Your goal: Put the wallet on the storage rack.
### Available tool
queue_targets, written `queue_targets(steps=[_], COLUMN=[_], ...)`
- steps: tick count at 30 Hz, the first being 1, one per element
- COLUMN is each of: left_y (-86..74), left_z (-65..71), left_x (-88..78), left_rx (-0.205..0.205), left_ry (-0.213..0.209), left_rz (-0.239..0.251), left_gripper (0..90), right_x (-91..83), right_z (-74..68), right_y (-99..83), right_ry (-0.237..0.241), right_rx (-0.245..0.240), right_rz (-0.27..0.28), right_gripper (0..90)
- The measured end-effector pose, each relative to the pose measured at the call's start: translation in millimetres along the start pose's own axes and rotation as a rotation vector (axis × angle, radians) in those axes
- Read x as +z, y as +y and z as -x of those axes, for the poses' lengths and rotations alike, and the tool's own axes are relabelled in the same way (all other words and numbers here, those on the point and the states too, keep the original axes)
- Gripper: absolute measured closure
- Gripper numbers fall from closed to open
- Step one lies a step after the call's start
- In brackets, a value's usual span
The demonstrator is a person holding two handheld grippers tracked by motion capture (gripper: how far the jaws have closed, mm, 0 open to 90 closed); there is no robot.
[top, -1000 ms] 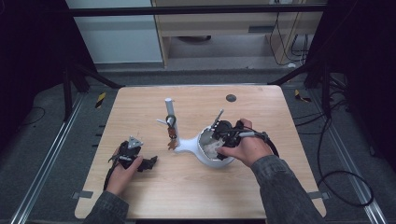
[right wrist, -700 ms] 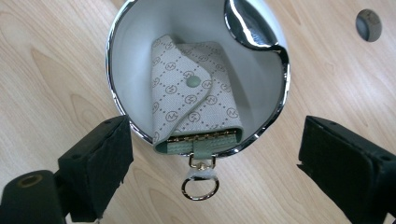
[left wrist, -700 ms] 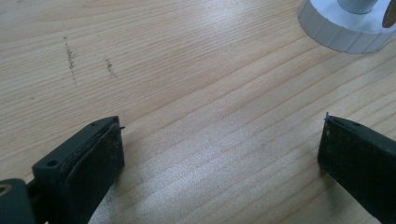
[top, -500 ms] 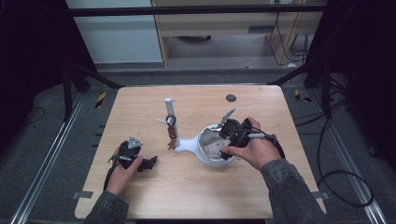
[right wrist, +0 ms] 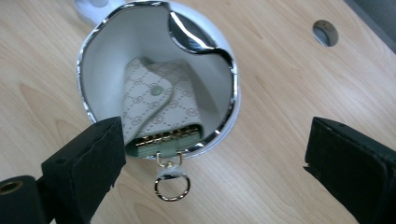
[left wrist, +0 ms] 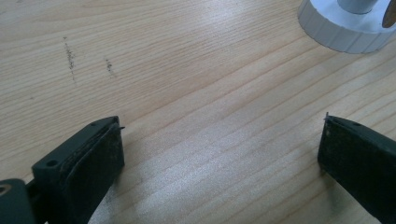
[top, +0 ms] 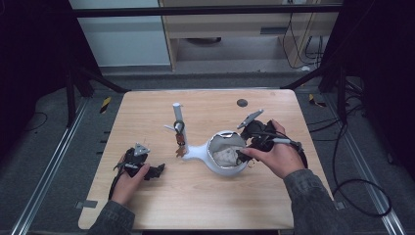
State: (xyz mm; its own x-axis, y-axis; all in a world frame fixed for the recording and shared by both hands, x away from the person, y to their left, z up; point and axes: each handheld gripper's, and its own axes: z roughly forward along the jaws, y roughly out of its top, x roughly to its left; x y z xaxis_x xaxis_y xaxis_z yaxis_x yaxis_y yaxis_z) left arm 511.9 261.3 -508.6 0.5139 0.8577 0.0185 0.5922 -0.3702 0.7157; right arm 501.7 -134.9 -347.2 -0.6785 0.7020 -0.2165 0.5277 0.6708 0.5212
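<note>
A white bowl (top: 222, 168) with a chrome rim (right wrist: 81, 70) sits right of the table's middle. Inside it lies a pale patterned key case (right wrist: 159, 109) whose gold ring (right wrist: 172, 185) hangs over the near rim. My right gripper (top: 243, 147) hovers at the bowl's right edge; its jaws have just been opening and stand open (right wrist: 217, 144) with nothing gripped. My left gripper (top: 157, 170) rests on the wood at the front left, open and empty (left wrist: 222, 135).
A white post stand (top: 177, 113) with keys (top: 179, 138) hanging from it is left of the bowl; its round base (left wrist: 343, 30) lies ahead of the left jaws. A dark cable hole (top: 242, 103) sits at the far right. Black frame rails flank the table.
The right hand has drawn back to the right from over the bowl, and its jaws have spread. The key case stays in the bowl. The left hand has not moved.
</note>
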Motion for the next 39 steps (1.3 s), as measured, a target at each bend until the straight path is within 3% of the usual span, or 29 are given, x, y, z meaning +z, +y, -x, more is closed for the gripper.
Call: queue_targets(steps=[12,18,25,30,36,39], left_y=[0.0,-0.1,-0.1,0.0,0.0,0.0], left_z=[-0.1,0.1,0.1,0.0,0.0,0.0], left_x=[-0.2,-0.3,-0.2,-0.2,-0.2,-0.2], left_rx=[0.003,0.002,0.002,0.002,0.002,0.002], left_ry=[0.000,0.001,0.001,0.000,0.000,0.000], left_rz=[-0.003,-0.003,-0.003,-0.003,-0.004,-0.004], left_gripper=[0.0,0.0,0.0,0.0,0.0,0.0], right_x=[-12.2,-11.7,0.8,9.1,24.5,31.1], right_z=[29.1,38.4,50.6,57.6,61.8,58.0], right_y=[-24.6,-42.0,-58.4,-66.6,-78.1,-84.8], right_ry=[-0.081,-0.088,-0.110,-0.136,-0.158,-0.205], right_rx=[0.139,0.169,0.199,0.214,0.245,0.281], right_rz=[0.096,0.120,0.108,0.164,0.162,0.174], right_gripper=[5.5,5.1,7.7,8.7,12.5,18.4])
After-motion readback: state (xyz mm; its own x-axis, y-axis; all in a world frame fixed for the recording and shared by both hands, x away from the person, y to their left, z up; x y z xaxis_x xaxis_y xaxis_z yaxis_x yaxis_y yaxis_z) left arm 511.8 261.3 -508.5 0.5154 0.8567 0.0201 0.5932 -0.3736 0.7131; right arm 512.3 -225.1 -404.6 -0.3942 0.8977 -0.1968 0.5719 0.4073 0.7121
